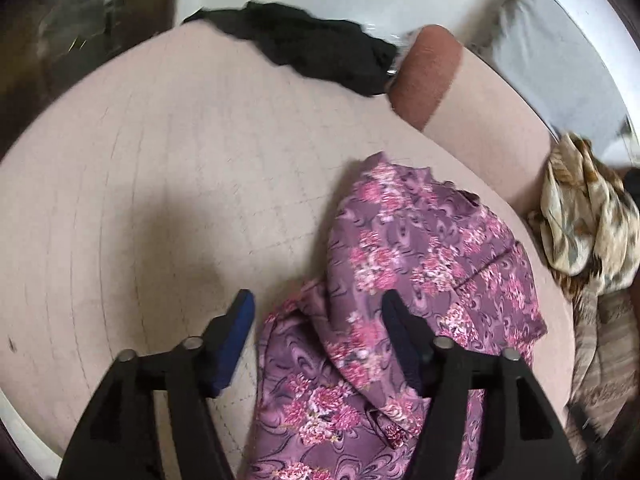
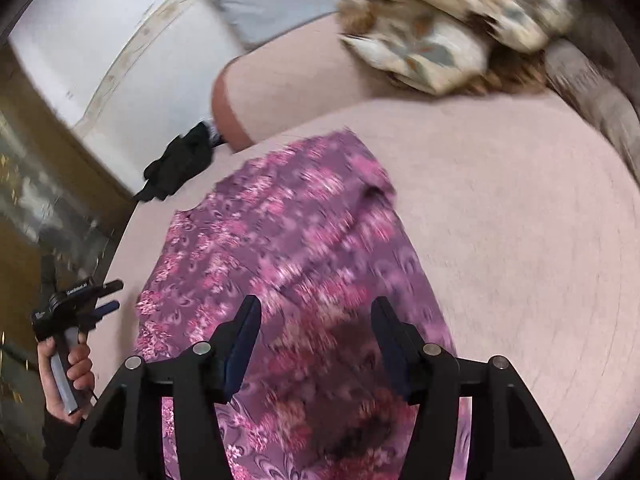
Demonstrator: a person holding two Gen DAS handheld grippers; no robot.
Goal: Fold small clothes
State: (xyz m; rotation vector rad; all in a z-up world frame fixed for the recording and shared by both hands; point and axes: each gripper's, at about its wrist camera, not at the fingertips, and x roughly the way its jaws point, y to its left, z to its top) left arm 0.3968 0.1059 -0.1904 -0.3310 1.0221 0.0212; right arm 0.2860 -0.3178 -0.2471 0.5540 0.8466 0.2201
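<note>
On the far left of the right wrist view, a hand (image 2: 66, 372) is holding the left gripper (image 2: 108, 296) beside the pink table (image 2: 500, 240), its fingers apart and holding nothing. In its own view, the left gripper (image 1: 318, 304) is hovering with jaws apart over the near edge of the purple flowered garment (image 1: 420, 248), which is lying bunched on the table (image 1: 160, 160). The right gripper (image 2: 316, 312) is hanging above the same garment (image 2: 288, 240), jaws wide and gripping nothing. A black cloth (image 1: 320, 48) is lying at the far edge. A crumpled tan patterned cloth (image 1: 584, 216) is sitting to the right. No containers are showing.
</note>
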